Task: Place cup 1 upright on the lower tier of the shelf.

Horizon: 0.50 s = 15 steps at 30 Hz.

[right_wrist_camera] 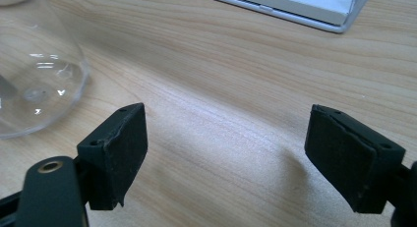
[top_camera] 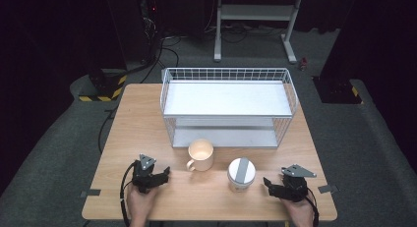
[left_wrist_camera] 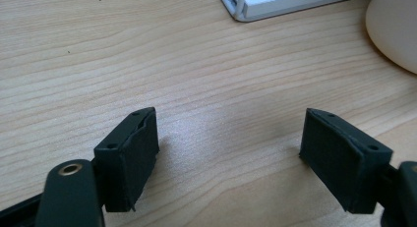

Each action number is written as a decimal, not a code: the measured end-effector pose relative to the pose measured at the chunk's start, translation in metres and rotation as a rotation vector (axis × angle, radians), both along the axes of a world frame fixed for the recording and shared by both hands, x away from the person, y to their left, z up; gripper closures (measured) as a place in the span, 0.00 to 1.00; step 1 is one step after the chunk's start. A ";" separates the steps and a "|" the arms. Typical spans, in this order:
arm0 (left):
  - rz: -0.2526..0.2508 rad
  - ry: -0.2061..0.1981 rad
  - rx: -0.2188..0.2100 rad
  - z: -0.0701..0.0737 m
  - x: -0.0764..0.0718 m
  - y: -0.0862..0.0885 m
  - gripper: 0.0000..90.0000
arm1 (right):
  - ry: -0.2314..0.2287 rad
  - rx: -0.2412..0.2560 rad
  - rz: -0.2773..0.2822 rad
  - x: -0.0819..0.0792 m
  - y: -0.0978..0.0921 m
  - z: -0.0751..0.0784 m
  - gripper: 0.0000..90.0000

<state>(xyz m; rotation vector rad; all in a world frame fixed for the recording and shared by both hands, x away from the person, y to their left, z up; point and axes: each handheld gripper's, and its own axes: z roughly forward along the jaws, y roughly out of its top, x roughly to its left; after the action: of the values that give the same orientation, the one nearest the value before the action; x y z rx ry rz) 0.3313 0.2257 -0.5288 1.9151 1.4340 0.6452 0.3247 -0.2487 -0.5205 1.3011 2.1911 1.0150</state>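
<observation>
A cream mug (top_camera: 201, 155) and a lidded clear jar (top_camera: 241, 174) stand on the tabletop (top_camera: 137, 133) just in front of the white wire rack (top_camera: 228, 104), the mug nearer the rack and the jar to the mug's right. The left gripper (top_camera: 163, 175), jaws spread and empty, rests in front of the rack, left of the mug. The right gripper (top_camera: 268, 182), jaws likewise spread and empty, rests right of the jar, whose contents, if any, cannot be made out.

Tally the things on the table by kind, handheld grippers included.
Mugs: 1, cream mug
Lidded clear jars: 1, jar
Wire shelf racks: 1, white rack
Grippers: 2, left gripper, right gripper, both open
Total: 5
</observation>
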 end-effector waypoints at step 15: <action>-0.001 0.005 0.006 0.000 0.000 0.001 0.25 | -0.015 0.007 0.066 -0.017 0.006 0.004 0.18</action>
<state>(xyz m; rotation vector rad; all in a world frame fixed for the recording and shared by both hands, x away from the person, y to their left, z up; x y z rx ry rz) 0.3311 0.2262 -0.5285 1.9233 1.4352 0.6450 0.3081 -0.2427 -0.5165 1.2278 2.2345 1.0537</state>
